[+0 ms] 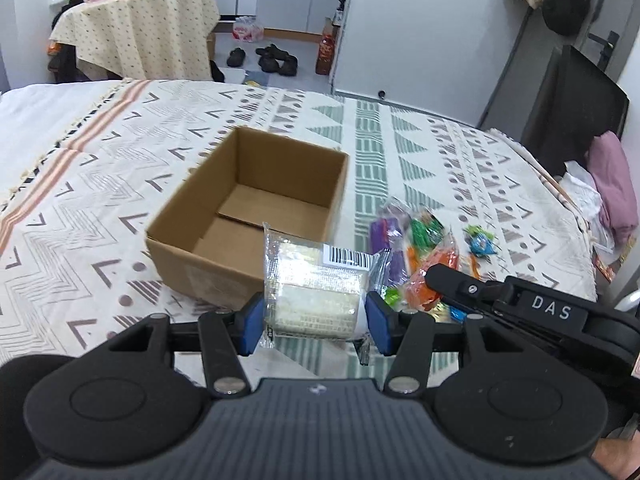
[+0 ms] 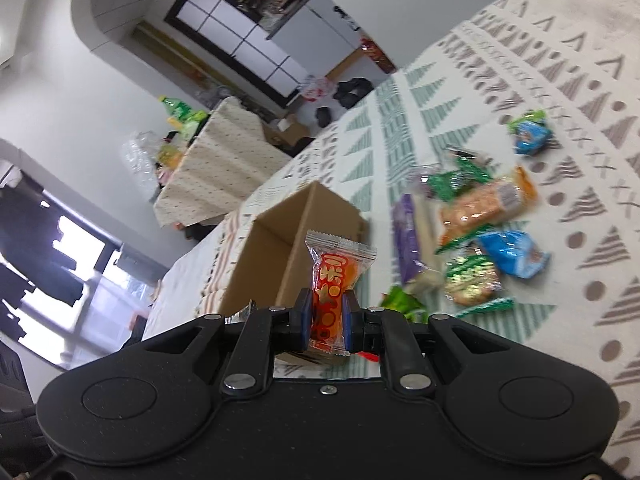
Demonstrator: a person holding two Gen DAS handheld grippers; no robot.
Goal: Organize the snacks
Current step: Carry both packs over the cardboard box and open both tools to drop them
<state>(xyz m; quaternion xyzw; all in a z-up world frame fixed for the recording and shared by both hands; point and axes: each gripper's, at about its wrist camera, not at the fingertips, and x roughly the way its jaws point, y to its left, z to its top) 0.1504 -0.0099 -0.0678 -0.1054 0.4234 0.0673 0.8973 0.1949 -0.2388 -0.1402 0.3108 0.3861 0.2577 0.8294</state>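
Observation:
My left gripper (image 1: 316,322) is shut on a clear-wrapped pale rice cracker pack (image 1: 312,288) with a barcode label, held above the patterned cloth just in front of the open, empty cardboard box (image 1: 248,216). My right gripper (image 2: 328,320) is shut on a small orange candy packet (image 2: 332,280), lifted off the cloth with the box (image 2: 280,248) behind it. A pile of loose snacks (image 1: 420,252) in purple, green, orange and blue wrappers lies right of the box. The pile (image 2: 476,232) also shows in the right wrist view. The right gripper's black body (image 1: 520,304) reaches in beside that pile.
The patterned cloth (image 1: 400,152) covers a wide flat surface. A pink cloth bundle (image 1: 612,184) lies at its right edge. Beyond stand a small covered table (image 1: 136,32) with bottles, shoes (image 1: 272,58) on the floor and a door.

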